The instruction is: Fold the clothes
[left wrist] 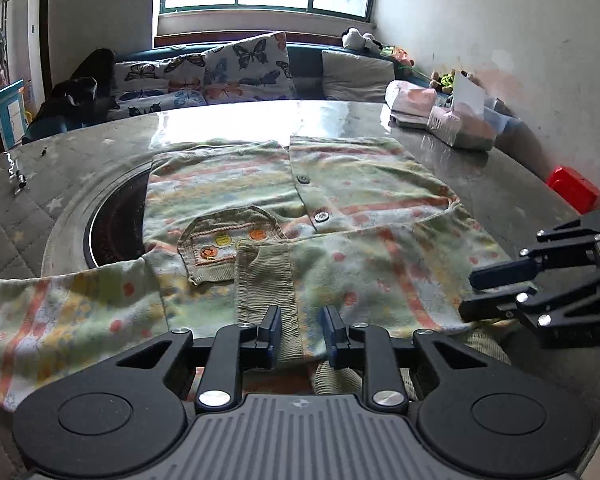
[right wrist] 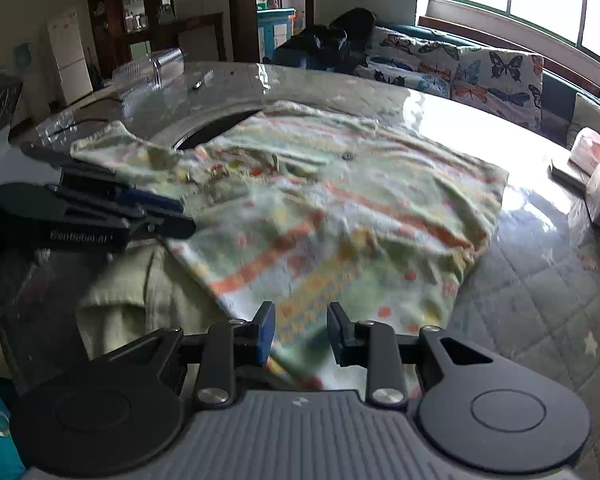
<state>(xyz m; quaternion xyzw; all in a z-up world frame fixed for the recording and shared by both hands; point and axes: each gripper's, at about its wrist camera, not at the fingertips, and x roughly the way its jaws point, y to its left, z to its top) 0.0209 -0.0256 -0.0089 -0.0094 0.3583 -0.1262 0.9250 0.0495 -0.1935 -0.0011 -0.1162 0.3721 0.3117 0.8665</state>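
Observation:
A pale green fleece jacket (left wrist: 340,200) with orange and yellow stripes, buttons and a knitted pocket lies spread on the table, its right sleeve folded across the front. My left gripper (left wrist: 300,330) is open, its fingers either side of the sleeve's ribbed cuff (left wrist: 266,280) at the near edge. My right gripper (left wrist: 496,292) shows at the right over the jacket's near right edge. In the right wrist view the right gripper (right wrist: 300,330) is open over the jacket's (right wrist: 340,208) striped hem, and the left gripper (right wrist: 168,216) sits at the left.
The grey marble table (left wrist: 480,176) has a round dark inset (left wrist: 116,224) under the jacket's left side. Tissue packs (left wrist: 460,124) and a red box (left wrist: 574,190) stand at the right. A small pen-like item (left wrist: 18,176) lies at the left. A sofa with butterfly cushions (left wrist: 244,68) is behind.

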